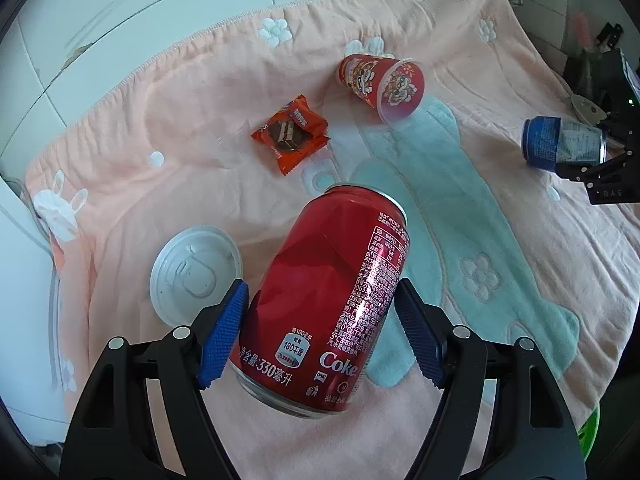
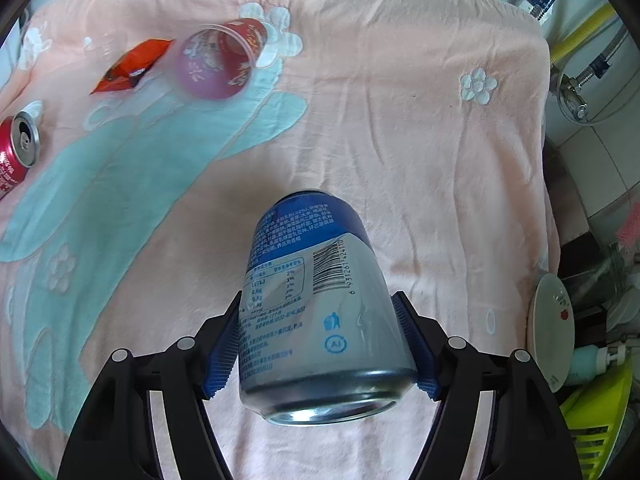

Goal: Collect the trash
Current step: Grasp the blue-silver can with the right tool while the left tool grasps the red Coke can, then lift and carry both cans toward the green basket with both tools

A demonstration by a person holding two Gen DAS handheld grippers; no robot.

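- White plastic lid (image 1: 196, 270): lies flat on the pink blanket (image 1: 500, 80) covering the table, at far left, just beside the left tongs (image 1: 320, 330); not yet collected.
- Left tongs: blue pads clamped on the sides of the red cola can (image 1: 332, 300); the can appears lifted clear of the blanket, tilted, its open top pointing away.
- Orange snack wrapper (image 1: 292, 134): on the blanket beyond the red can; loose, untouched.
- Red printed cup (image 1: 382, 82): on its side, mouth open toward the right; nothing visible inside.
- Right tongs (image 2: 326, 350): closed on the blue-and-silver can (image 2: 316, 312), base toward the camera; held above the blanket, well apart from the red can.
- Step in hand, as judged: both cans gripped, carry-off stage; no bin is identifiable in either view, so the next move calls for locating one and releasing each can over it; the lid, wrapper and cup remain for later passes.
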